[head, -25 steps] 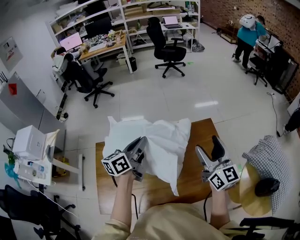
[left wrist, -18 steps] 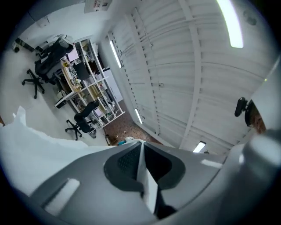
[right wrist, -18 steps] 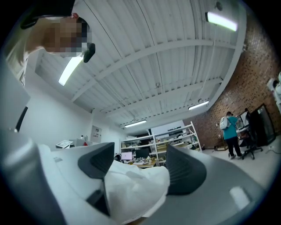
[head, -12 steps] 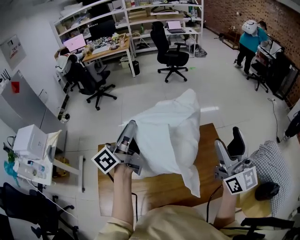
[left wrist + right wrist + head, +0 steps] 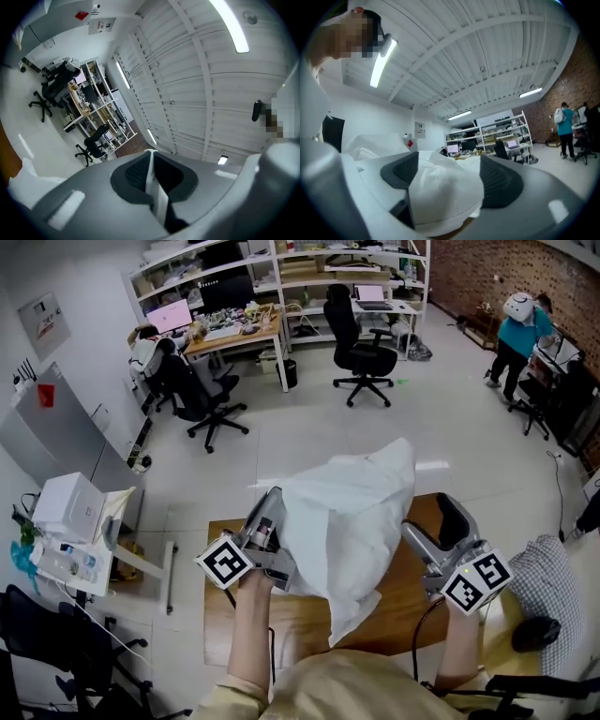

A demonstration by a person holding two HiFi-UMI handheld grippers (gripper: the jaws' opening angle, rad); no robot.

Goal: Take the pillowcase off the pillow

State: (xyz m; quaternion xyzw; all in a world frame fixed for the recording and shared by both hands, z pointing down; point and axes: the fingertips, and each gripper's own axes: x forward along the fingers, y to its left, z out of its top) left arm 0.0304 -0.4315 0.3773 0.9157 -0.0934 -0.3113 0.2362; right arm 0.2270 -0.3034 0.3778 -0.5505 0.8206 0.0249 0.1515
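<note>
One white pillow (image 5: 349, 517), still in its pillowcase (image 5: 151, 174), hangs lifted above a single wooden table (image 5: 225, 620), its lower corner drooping toward the person's lap, as a person works on it with two handheld grippers. The left gripper (image 5: 266, 532) has its jaws pressed together on a thin fold of the white cloth at the pillow's left edge and carries the weight. The right gripper (image 5: 437, 532) stands at the pillow's right side with its jaws spread wide; they have just been opening, and a bulge of the white pillow sits between the two pads without being pinched. Each gripper bears one cube with square markers, two in all. One checked cloth (image 5: 547, 576) lies to the right of the table. On the open floor behind, a black office chair (image 5: 367, 352) stands empty by the shelving, and a second chair (image 5: 202, 397) is drawn up at a desk (image 5: 234, 334) where one person (image 5: 145, 351) sits. Another person in a teal top (image 5: 517, 334) stands by the brick wall at far right. Two screens glow pink, one on the desk and one on the shelves.
</note>
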